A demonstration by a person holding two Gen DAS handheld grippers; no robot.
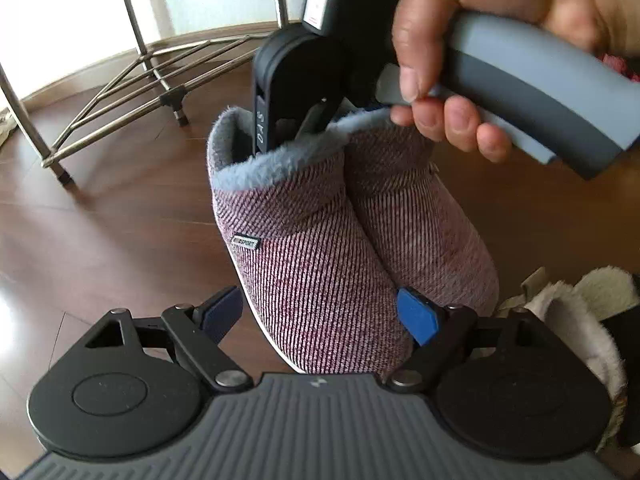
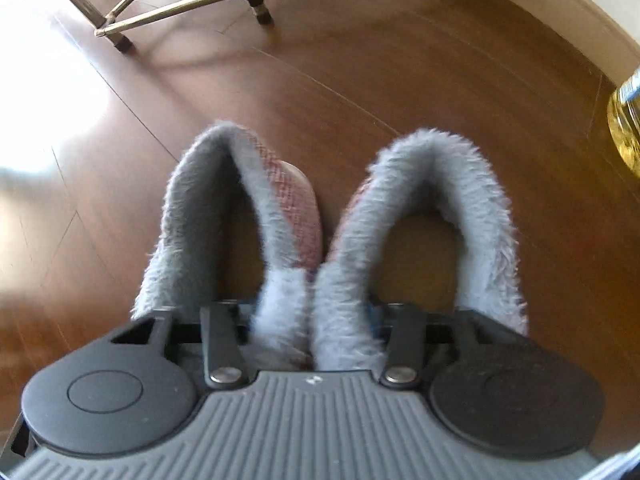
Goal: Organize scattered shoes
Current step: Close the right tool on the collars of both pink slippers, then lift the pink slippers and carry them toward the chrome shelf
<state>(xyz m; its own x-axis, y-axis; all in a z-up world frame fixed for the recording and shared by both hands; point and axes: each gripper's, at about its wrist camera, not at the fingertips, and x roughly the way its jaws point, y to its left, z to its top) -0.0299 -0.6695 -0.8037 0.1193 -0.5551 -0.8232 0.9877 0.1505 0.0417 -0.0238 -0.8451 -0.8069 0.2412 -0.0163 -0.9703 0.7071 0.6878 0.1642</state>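
Observation:
A pair of pink-and-dark striped slippers (image 1: 320,248) with grey fleece lining hangs side by side above the wooden floor. My right gripper (image 1: 308,120) reaches into their openings from above and is shut on the two inner collars pressed together. In the right wrist view the grey fleece collars (image 2: 304,312) are pinched between its fingers, and both slipper openings loop out to left and right. My left gripper (image 1: 320,316) is open, its blue pads (image 1: 418,314) at the slippers' toes, not gripping them.
A metal shoe rack (image 1: 132,76) stands on the wooden floor at the back left; it also shows in the right wrist view (image 2: 180,4). A cream fluffy slipper (image 1: 580,312) lies at the right. A yellowish object (image 2: 626,128) is at the right edge by the wall.

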